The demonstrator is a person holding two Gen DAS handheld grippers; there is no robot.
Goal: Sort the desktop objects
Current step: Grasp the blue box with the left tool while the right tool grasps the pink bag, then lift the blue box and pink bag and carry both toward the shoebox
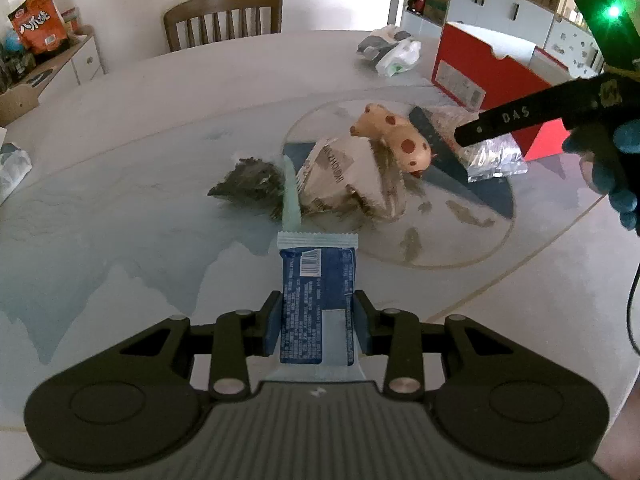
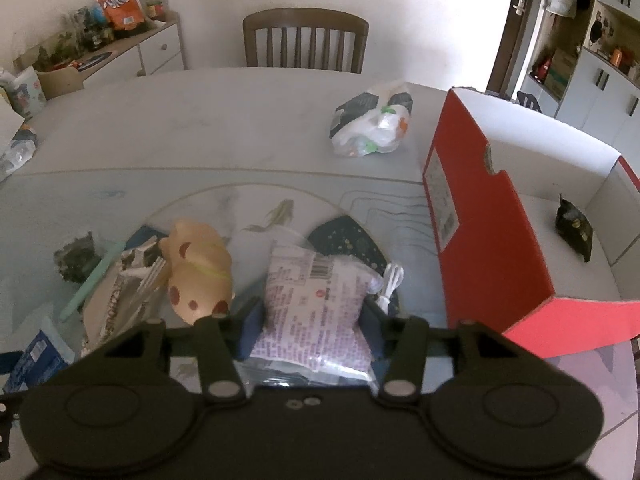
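My left gripper [image 1: 317,322] is shut on a blue and white snack packet [image 1: 318,296], its pads pressing the packet's sides just above the table. In the right wrist view my right gripper [image 2: 314,326] is shut on a puffy white packet with purple print [image 2: 316,304]. A tan toy animal with red spots [image 1: 394,138] [image 2: 200,272] lies on a crumpled paper bag [image 1: 344,176]. A pale green strip [image 1: 290,196] and a dark crumpled wrapper [image 1: 250,182] lie left of the bag. An open red box [image 2: 480,232] stands to the right with a dark packet [image 2: 574,226] inside.
A tied plastic bag [image 2: 372,124] sits at the back of the round table [image 2: 200,128]. A wooden chair [image 2: 306,38] stands behind it. A sideboard [image 2: 120,52] with snack bags is at the far left. A gloved hand [image 1: 612,168] holds the right gripper's body.
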